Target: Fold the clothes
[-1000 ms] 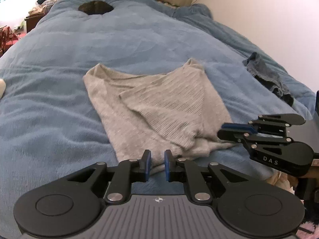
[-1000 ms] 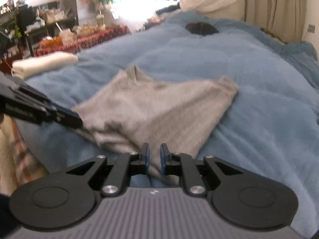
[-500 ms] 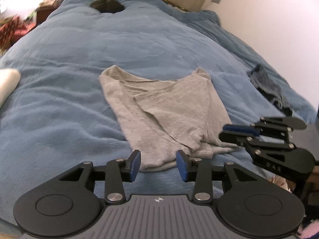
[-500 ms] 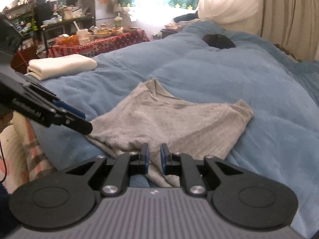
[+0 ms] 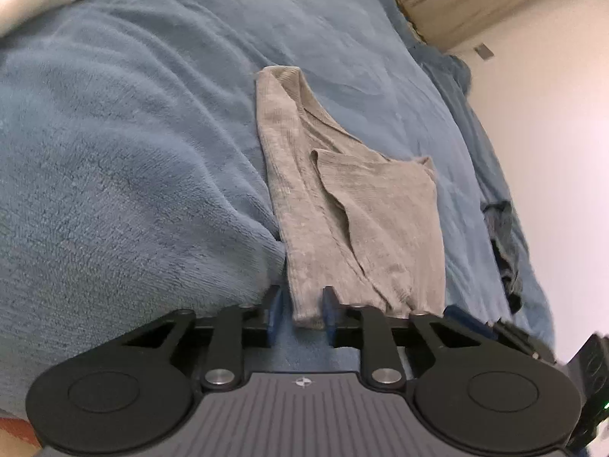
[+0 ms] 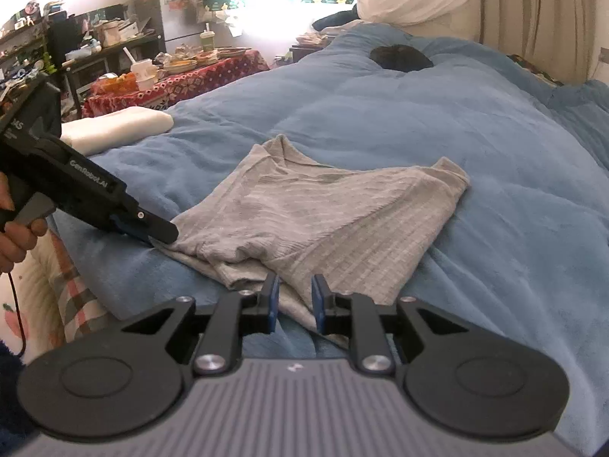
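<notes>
Two hand-held grippers, left (image 5: pixel 300 314) and right (image 6: pixel 294 302), at one grey garment (image 5: pixel 354 213)

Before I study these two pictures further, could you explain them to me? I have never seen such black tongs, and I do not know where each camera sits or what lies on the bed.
There is no robot here. A person holds one pair of tongs in each hand, and a fisheye camera on each pair looks forward along its two fingers. One picture is from the left tongs, the other from the right tongs. In the right view the left tongs appear from the side, with the person's hand on the handle. A grey top lies partly folded on a blue blanket. Both tongs are open, their fingers either side of the top's near edge. Nothing is gripped yet.
</notes>
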A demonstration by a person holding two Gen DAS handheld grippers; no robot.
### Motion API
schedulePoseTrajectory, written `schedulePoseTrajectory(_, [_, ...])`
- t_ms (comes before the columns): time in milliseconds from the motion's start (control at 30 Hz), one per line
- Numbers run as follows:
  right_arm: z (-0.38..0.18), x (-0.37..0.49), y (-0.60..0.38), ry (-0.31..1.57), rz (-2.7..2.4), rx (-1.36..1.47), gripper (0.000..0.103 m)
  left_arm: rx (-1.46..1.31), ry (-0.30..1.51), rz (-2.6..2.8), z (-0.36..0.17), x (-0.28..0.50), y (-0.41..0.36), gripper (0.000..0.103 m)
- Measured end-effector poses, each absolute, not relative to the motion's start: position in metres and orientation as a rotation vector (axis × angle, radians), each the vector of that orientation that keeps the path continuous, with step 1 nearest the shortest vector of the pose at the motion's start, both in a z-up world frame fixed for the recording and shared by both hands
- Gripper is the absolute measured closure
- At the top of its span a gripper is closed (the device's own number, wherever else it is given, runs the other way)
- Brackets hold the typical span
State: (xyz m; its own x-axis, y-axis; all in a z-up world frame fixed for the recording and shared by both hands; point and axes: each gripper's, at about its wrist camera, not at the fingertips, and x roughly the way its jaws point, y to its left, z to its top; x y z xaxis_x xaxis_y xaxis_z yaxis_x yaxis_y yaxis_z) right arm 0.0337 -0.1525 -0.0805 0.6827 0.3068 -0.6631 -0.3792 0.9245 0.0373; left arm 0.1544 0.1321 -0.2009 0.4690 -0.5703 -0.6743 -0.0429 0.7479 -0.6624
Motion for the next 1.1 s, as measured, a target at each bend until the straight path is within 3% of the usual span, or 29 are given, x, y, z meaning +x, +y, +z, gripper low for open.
schedulePoseTrajectory(100, [-0.080, 0.033, -0.155, 0.726, 0.382, -0.103, 0.081, -0.648, 1.027, -0.361, -0.194, 0.154, 0.123, 0.095])
schedulePoseTrajectory(367, [-0.083, 0.034, -0.161, 0.734, 0.368, -0.087, 0.080, -0.424, 1.012, -0.322, -0.188, 0.157, 0.095, 0.095])
schedulePoseTrajectory(567, [-0.083, 0.031, -0.167, 0.732, 0.351, -0.072, 0.079, -0.518, 1.009, -0.296, -0.188, 0.157, 0.099, 0.096])
schedulePoseTrajectory(800, [-0.085, 0.028, -0.182, 0.733, 0.314, -0.044, 0.079, -0.167, 0.795, -0.387, -0.126, 0.137, 0.043, 0.097])
schedulePoseTrajectory(1100, [-0.082, 0.013, -0.215, 0.705, 0.240, 0.016, 0.077, 0.074, 0.754, -0.598, -0.113, 0.157, -0.051, 0.097])
